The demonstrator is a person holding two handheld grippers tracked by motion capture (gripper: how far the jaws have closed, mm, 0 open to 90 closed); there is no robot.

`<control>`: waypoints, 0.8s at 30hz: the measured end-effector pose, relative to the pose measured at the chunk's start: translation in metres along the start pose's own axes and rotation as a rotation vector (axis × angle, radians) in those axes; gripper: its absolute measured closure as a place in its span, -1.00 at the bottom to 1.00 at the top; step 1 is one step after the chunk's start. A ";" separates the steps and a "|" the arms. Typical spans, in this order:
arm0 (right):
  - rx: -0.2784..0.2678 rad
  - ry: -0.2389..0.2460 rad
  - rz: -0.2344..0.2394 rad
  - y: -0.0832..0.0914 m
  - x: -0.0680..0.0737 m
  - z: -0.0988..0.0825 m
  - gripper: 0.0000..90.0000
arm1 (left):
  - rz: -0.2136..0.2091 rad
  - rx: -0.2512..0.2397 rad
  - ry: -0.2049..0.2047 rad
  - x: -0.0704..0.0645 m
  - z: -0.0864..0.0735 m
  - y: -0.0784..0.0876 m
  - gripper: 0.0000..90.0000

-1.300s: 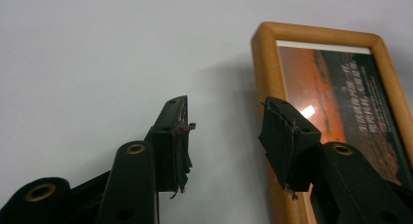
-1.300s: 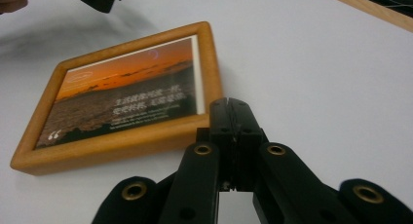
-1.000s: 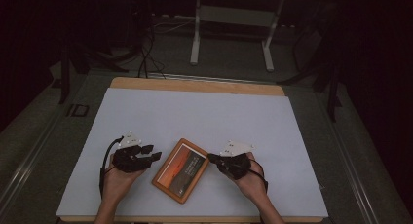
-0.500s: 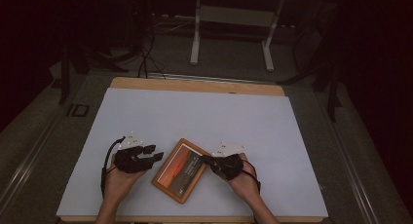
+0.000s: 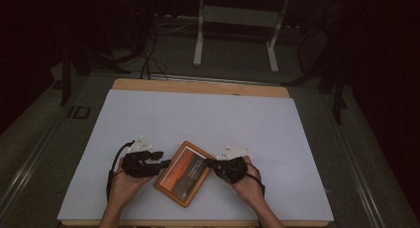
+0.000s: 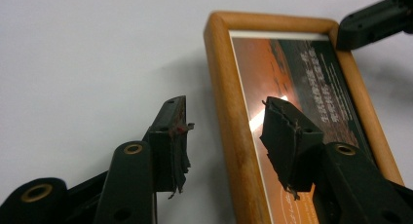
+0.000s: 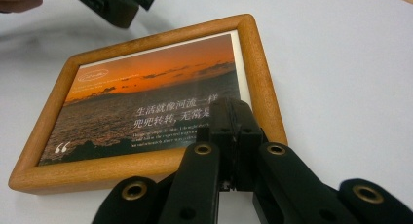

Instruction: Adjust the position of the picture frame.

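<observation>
A wooden picture frame [image 5: 185, 172] with an orange sunset print lies flat and askew near the table's front edge. My left gripper [image 5: 166, 163] is at its left side. In the left gripper view the left gripper [image 6: 226, 136] is open, straddling the frame's wooden rail [image 6: 221, 87]: one jaw is over the table and the other over the print, and neither pad presses on it. Its jaws have just been opening. My right gripper [image 5: 208, 162] is shut with nothing between its jaws. In the right gripper view its tips [image 7: 233, 107] sit over the near side of the frame [image 7: 146, 87].
The frame rests on a white sheet [image 5: 198, 119] that covers a wooden table [image 5: 198, 86]. Beyond the far edge are a metal stand [image 5: 200, 44] and cables [image 5: 148, 54] on the dark floor. The other gripper shows at the top of each gripper view.
The right gripper has edged slightly left toward the frame. The left gripper and the frame have stayed where they were.
</observation>
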State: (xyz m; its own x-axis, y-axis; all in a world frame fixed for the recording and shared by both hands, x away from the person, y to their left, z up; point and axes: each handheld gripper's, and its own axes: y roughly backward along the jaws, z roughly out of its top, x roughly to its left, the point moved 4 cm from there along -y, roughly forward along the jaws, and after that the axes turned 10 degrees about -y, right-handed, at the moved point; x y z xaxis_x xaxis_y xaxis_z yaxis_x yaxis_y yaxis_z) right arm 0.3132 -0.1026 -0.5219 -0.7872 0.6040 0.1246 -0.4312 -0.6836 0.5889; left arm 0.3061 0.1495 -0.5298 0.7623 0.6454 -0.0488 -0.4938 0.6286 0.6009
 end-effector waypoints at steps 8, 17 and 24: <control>0.004 0.002 0.008 0.000 -0.002 -0.002 1.00 | -0.072 0.029 -0.003 -0.005 -0.001 -0.009 0.12; 0.025 -0.004 0.004 -0.001 -0.005 -0.006 1.00 | -0.196 0.038 0.069 -0.002 -0.002 -0.018 0.07; 0.044 -0.011 0.009 -0.001 -0.008 -0.009 1.00 | -0.240 0.044 0.089 -0.004 0.001 -0.021 0.10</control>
State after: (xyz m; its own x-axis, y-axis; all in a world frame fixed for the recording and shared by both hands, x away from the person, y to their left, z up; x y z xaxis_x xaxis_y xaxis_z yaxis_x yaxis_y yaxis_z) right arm 0.3161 -0.1106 -0.5311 -0.7860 0.6024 0.1390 -0.4037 -0.6705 0.6225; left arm 0.3139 0.1332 -0.5412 0.8146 0.5170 -0.2628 -0.2832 0.7501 0.5977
